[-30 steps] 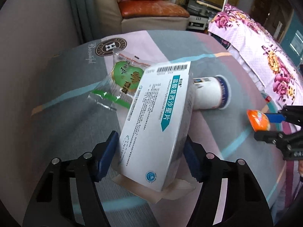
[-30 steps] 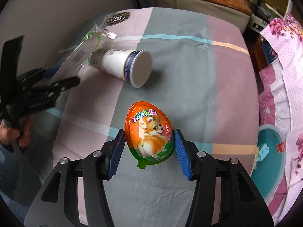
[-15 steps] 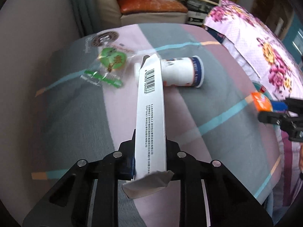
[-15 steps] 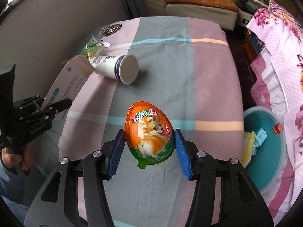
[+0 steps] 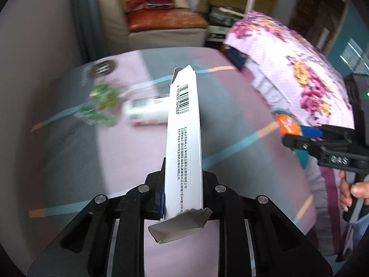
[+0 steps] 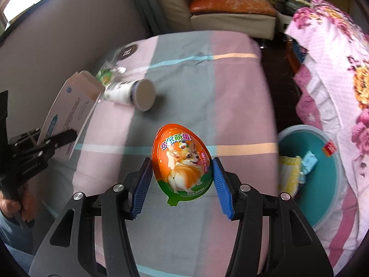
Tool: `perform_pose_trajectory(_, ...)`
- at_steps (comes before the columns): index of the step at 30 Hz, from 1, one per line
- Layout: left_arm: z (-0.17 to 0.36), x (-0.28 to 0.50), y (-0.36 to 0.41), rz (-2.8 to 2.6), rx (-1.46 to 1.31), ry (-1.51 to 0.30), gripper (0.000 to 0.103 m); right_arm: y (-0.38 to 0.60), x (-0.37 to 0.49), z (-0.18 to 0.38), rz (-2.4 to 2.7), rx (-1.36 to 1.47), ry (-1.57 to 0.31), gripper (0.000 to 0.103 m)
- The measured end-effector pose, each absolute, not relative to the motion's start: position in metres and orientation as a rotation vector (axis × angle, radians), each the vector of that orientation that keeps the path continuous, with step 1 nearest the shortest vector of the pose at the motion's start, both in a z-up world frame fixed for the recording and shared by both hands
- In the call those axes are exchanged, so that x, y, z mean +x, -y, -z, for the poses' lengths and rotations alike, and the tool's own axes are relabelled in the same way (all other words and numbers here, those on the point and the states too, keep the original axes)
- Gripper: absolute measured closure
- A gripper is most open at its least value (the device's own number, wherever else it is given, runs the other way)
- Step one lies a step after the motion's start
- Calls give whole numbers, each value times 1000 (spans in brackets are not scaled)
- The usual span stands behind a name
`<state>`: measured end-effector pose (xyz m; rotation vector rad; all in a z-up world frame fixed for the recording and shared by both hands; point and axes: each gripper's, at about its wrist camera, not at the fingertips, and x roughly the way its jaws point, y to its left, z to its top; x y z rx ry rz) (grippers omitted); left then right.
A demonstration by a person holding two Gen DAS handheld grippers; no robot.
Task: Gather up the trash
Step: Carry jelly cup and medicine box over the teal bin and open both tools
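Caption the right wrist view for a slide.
Right gripper holds an orange plastic egg above the striped cloth, teal bin beside.

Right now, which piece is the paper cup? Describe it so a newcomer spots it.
Start at the striped pink-and-grey bedspread. Toward its far left side, near the grey wall, a white paper cup lies tipped on its side, open mouth facing the camera. Its round blue-rimmed mouth separates it from the flat green wrapper just behind it.
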<state>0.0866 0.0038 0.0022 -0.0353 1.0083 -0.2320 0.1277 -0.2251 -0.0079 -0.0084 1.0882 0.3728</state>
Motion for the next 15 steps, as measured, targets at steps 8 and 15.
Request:
perform_pose_trajectory(8,-11,101,105,439,45,-1002,82,309,115,-8,-215,73,-1031,53)
perform_pose_trajectory(15,1,110,202,569,155,-1039,81,410,98,-8,-50,185,-986,53)
